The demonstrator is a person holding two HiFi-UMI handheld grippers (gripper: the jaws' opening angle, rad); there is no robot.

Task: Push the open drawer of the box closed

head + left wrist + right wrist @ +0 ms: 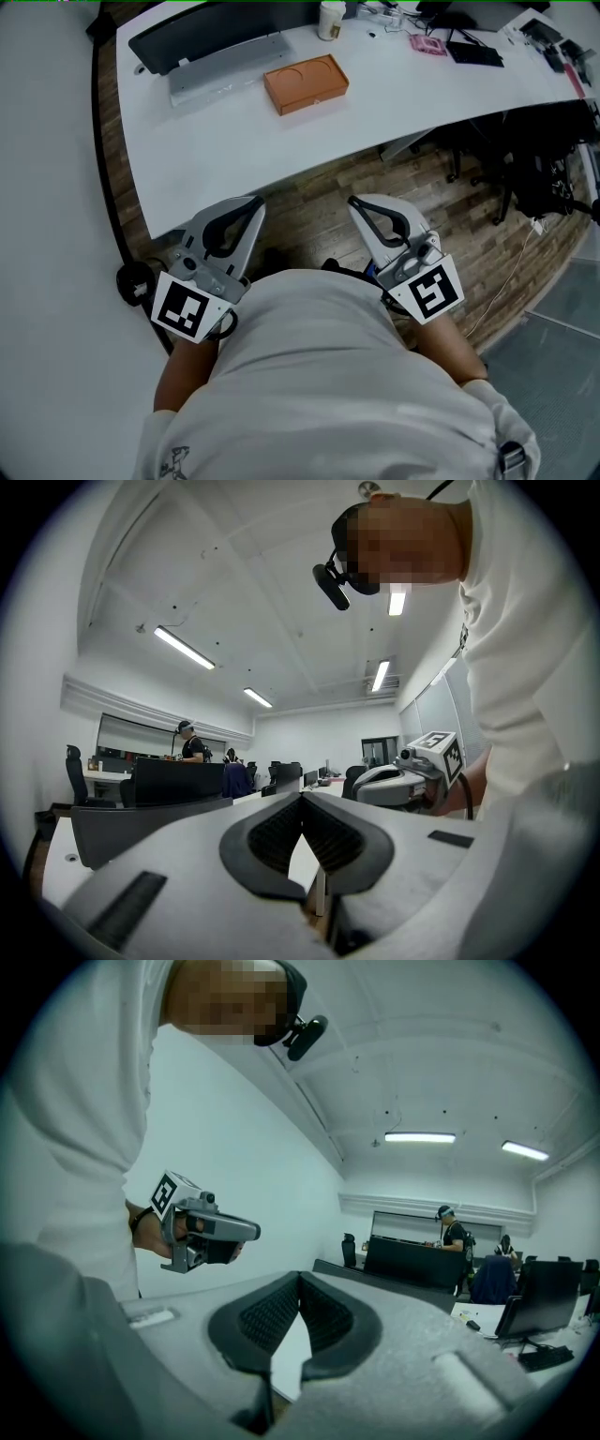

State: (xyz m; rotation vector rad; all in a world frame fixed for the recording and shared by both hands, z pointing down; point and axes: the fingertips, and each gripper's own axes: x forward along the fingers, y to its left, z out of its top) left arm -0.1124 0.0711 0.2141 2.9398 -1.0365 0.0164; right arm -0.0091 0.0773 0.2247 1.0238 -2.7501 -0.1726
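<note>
Both grippers are parked low against the person's body, short of the table edge. The left gripper and right gripper each have their jaw tips pressed together, with only the hollow between the pads showing daylight. Neither one is holding anything, and each gripper's own view agrees: left, right.

The orange box sits on the table at 12 o'clock, well apart from both grippers. Honestly, from the head view no drawer can be seen sticking out of it, and its outline reads as one plain block. So it's either shut already or open on a side that's too small to tell from here.

If a drawer is out, my take is that closed tips are fine for it. Put them flat on the middle of the drawer front and push straight along its slide. The other gripper should brace the far side, because a light box on a slick top will probably skate instead of closing.

As for the room, it's an open office with strip lights, more desks, and another person far off. The floor is wood. The white table curves, with a dark panel at 11 o'clock and office chairs at 3. A paper cup stands past the box, and a pink item lies at 1 o'clock.
</note>
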